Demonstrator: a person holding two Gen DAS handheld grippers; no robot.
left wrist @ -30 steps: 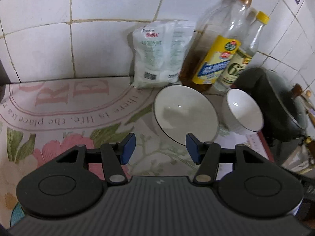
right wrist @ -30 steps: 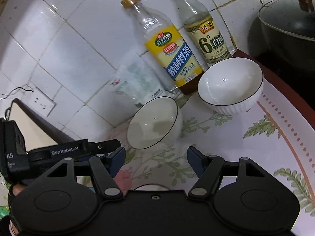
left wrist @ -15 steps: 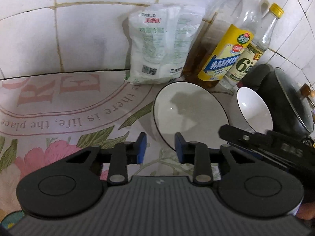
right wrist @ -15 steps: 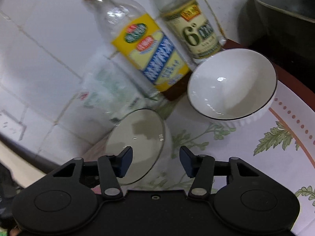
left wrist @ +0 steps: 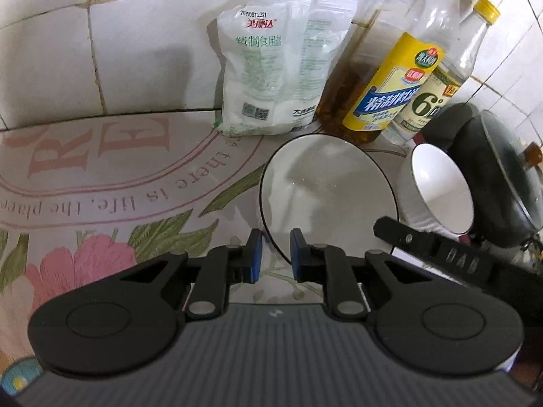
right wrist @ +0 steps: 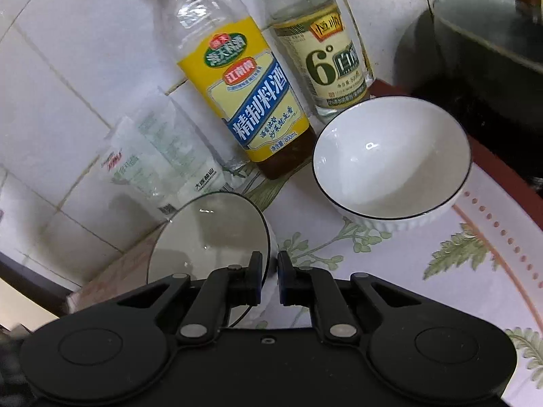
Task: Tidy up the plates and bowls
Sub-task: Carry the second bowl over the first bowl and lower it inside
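White with a thin black rim, the near bowl point(left wrist: 325, 190) sits on my flowered counter point(left wrist: 101, 176) in front of the salt bag point(left wrist: 275, 74). My left gripper point(left wrist: 275, 259) has just been closing and now pinches that bowl's near rim. My right gripper point(right wrist: 269, 278) has also just closed, clenched on the same bowl's right rim. The second bowl point(right wrist: 390, 159) stands just beside it, before the two bottles point(right wrist: 251, 101).

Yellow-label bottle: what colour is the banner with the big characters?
Blue, with white characters, on the yellow-label bottle. Clearest in the right wrist view.
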